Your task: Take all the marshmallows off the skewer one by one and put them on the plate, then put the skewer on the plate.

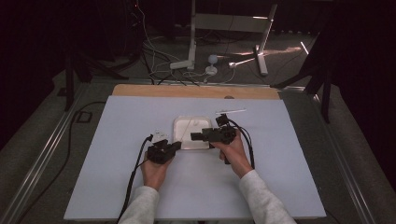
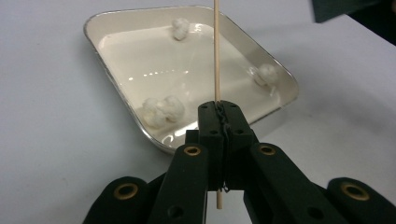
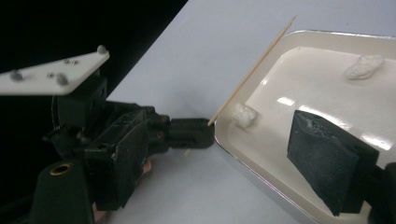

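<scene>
Here your left gripper (image 2: 219, 116) clamps a thin wooden stick (image 2: 216, 51); the glossy square tray (image 2: 121, 98) holds fluffy cotton balls (image 2: 163, 110); your right gripper's (image 1: 194, 136) jaws stand apart.

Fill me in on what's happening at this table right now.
A person holds a two-jaw gripper in each hand over a pale table. The left gripper is shut on a thin wooden skewer stick, which points over a shallow white rectangular tray. Small white cotton-like balls lie apart inside the tray. The right gripper hangs over the tray with its jaws apart, holding nothing. No ball is on the stick yet.
</scene>
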`<state>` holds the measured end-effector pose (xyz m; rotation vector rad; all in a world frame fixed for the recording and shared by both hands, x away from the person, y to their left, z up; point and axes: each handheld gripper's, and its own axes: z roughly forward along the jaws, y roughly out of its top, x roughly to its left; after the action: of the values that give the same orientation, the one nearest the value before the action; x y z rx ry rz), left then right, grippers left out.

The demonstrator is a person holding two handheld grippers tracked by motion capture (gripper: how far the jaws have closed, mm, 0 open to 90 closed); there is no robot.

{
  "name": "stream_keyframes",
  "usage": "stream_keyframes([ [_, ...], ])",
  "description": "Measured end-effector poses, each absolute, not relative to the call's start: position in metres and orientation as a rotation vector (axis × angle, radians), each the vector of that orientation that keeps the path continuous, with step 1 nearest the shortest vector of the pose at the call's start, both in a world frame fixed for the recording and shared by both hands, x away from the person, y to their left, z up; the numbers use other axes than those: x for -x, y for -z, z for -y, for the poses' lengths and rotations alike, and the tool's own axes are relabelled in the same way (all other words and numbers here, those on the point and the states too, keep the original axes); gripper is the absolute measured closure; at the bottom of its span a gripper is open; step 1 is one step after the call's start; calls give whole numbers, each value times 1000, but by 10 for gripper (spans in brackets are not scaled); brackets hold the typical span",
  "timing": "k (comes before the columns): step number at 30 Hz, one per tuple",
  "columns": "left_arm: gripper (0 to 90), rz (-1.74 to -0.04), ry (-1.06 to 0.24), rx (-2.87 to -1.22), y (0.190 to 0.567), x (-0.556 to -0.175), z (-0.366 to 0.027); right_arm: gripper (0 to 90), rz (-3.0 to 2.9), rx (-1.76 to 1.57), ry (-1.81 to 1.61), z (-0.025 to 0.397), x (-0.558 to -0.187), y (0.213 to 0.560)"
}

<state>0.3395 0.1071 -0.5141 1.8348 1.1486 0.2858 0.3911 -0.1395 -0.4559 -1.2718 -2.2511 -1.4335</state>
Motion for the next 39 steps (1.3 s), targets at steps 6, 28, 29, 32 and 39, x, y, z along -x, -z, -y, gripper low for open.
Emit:
stream_keyframes([
  [6, 895, -1183, -296, -1816, 510, -345, -104, 171, 2354, 1237, 1480, 144, -378, 451],
  [28, 893, -1260, -312, -1840, 509, -362, -82, 163, 2411, 1274, 1583, 192, -345, 446],
  [29, 893, -1261, -312, -1840, 509, -363, -81, 160, 2413, 1276, 1590, 194, -344, 446],
  [32, 893, -1265, -321, -1851, 509, -364, -78, 160, 2404, 1295, 1608, 202, -340, 445],
  [39, 893, -1315, -325, -1843, 513, -368, -74, 158, 2425, 1326, 1637, 215, -332, 445],
])
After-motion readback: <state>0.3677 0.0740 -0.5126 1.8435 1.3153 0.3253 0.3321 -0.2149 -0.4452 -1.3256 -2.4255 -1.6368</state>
